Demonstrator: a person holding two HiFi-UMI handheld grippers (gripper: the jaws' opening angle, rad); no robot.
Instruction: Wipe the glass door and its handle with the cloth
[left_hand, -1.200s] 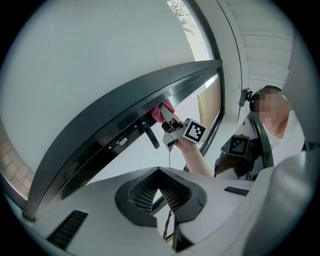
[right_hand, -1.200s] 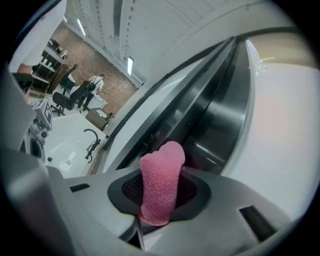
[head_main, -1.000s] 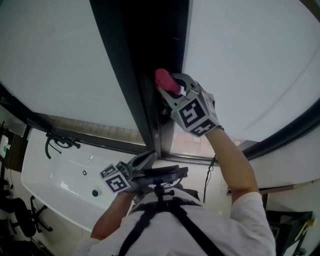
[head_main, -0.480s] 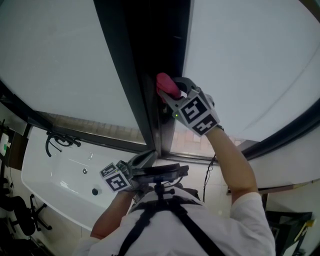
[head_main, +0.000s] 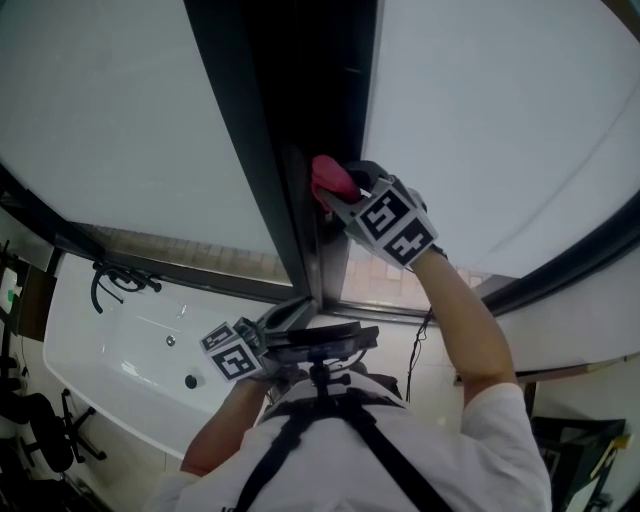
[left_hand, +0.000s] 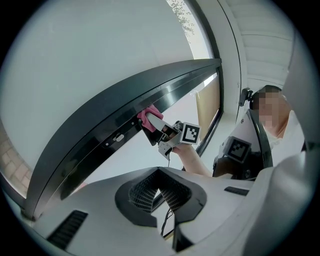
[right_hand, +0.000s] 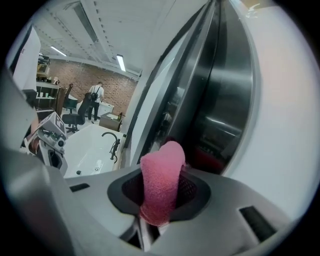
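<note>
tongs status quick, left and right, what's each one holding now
left tongs: closed, nothing between them
right tongs: closed on the pink cloth

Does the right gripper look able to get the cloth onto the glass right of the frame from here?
Probably yes: the right gripper, shut on the pink cloth, is at the dark frame, and the glass beside it is unobstructed.

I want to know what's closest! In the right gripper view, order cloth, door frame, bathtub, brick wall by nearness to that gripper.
1. Cloth, in the jaws.
2. Door frame, just ahead, right.
3. Bathtub, lower left.
4. Brick wall, far back left.
</note>
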